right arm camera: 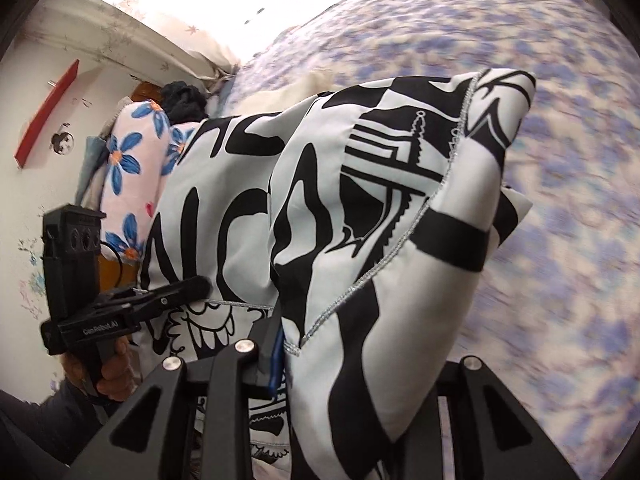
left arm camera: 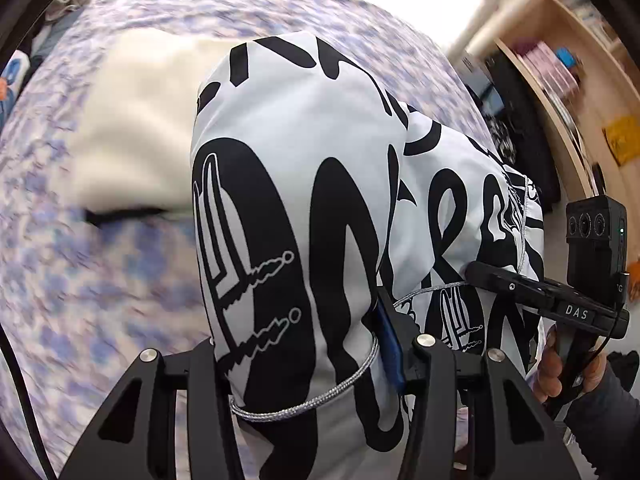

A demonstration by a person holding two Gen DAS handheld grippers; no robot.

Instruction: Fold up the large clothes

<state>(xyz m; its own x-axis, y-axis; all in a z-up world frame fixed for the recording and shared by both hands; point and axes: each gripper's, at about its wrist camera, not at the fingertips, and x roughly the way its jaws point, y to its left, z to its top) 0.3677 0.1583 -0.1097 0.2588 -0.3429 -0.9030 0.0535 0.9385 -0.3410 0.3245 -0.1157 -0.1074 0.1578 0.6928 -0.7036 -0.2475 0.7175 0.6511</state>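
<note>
A large white garment with bold black print (left arm camera: 304, 208) hangs bunched above the bed. In the left wrist view it drapes over my left gripper (left arm camera: 304, 344), which is shut on a thick fold; one blue pad (left arm camera: 390, 344) shows and the other finger is hidden under cloth. To the right, my right gripper (left arm camera: 476, 271) clamps the silver-stitched hem. In the right wrist view the same garment (right arm camera: 360, 208) covers my right gripper (right arm camera: 360, 354), shut on it beside a blue pad (right arm camera: 276, 356). My left gripper (right arm camera: 202, 285) pinches the hem at the left.
Below lies a bed with a blue-and-white floral sheet (left arm camera: 60, 280) and a cream folded cloth (left arm camera: 132, 128) on it. Wooden shelves (left arm camera: 560, 80) stand to the right. A blue-flowered pillow (right arm camera: 132, 160) and a red wall shelf (right arm camera: 48, 112) are at the bed's far end. A person's hands (left arm camera: 556, 368) hold the handles.
</note>
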